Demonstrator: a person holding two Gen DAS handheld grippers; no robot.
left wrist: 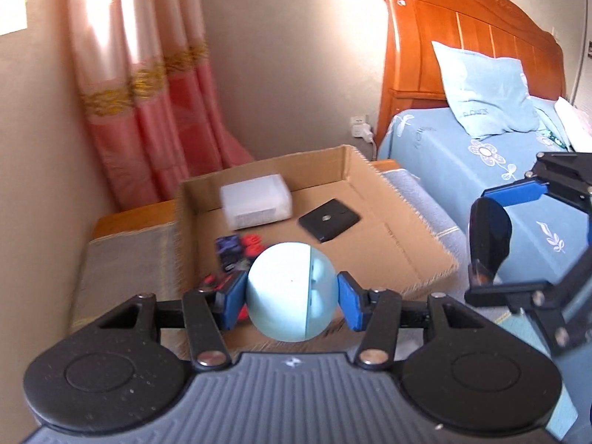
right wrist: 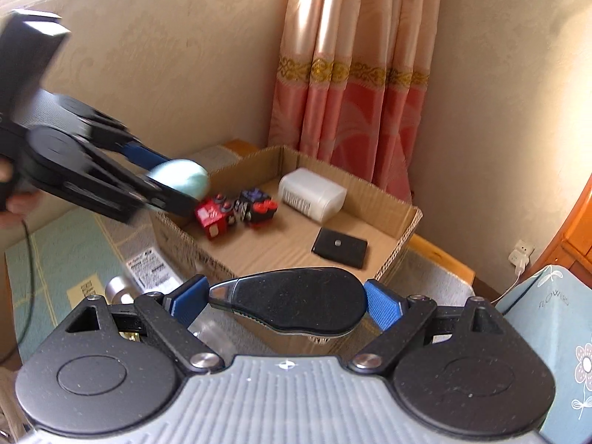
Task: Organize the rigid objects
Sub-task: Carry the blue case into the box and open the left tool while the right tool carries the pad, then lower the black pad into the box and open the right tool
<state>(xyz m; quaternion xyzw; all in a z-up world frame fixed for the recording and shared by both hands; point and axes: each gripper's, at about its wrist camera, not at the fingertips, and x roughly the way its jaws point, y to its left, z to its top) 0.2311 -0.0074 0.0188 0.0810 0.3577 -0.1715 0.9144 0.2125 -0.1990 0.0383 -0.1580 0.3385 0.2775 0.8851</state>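
My left gripper (left wrist: 292, 299) is shut on a pale blue ball (left wrist: 292, 292) and holds it above the near edge of an open cardboard box (left wrist: 355, 162). In the right wrist view the ball (right wrist: 181, 179) hangs over the box's left wall (right wrist: 185, 244). My right gripper (right wrist: 285, 305) is shut on a black teardrop-shaped object (right wrist: 296, 301), just in front of the box's near corner. It also shows in the left wrist view (left wrist: 488, 244). Inside the box lie a white plastic box (right wrist: 312, 194), a black flat square (right wrist: 340, 248) and a red and purple cube toy (right wrist: 236, 212).
The box sits on a cloth-covered low cabinet (left wrist: 125, 259) by a wall and pink curtain (right wrist: 351, 85). A bed with blue sheet (left wrist: 492, 170), pillow and wooden headboard stands to the right. A silver cylinder (right wrist: 118, 290) and labelled packets (right wrist: 151, 270) lie left of the box.
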